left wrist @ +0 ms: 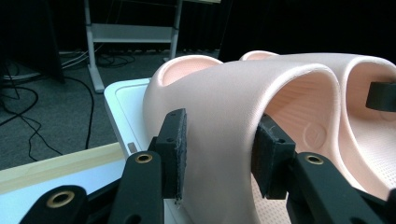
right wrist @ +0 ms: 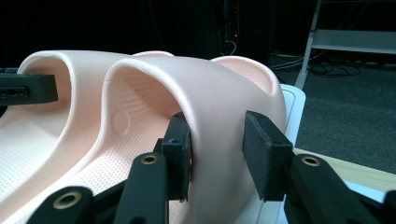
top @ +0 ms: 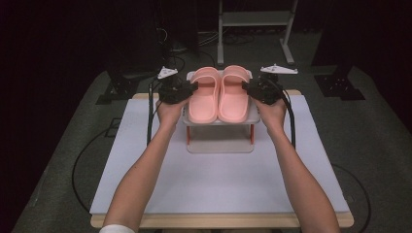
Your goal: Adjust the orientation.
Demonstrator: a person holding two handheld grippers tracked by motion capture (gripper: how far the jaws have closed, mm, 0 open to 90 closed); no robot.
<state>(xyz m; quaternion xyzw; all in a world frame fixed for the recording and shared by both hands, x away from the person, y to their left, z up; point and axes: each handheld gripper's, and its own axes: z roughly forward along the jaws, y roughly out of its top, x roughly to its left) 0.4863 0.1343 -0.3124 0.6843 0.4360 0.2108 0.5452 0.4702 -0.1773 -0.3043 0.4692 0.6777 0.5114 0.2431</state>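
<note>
Slippers: left gripper point(left wrist: 217, 156) clamps the strap of the left slipper point(top: 203, 95); right gripper point(right wrist: 217, 156) clamps the strap of the right slipper point(top: 234, 94). Pair sits side by side on the white rack point(top: 219, 121), table's 12 o'clock. Judged light, soft foam, rubbery; the strap arch gives the firmest hold, though it may flex.

The pink slippers point(top: 218, 94) look like soft matt foam rubber, smooth on the straps and finely dimpled on the footbeds. Each tool point(left wrist: 217, 156) is black matt plastic with brass-coloured rivets and rough, grainy pads point(left wrist: 179, 151). The white rack point(top: 221, 121) looks like smooth plastic, and the worktop point(top: 218, 184) has a matt pale sheet over light wood edging.
</note>
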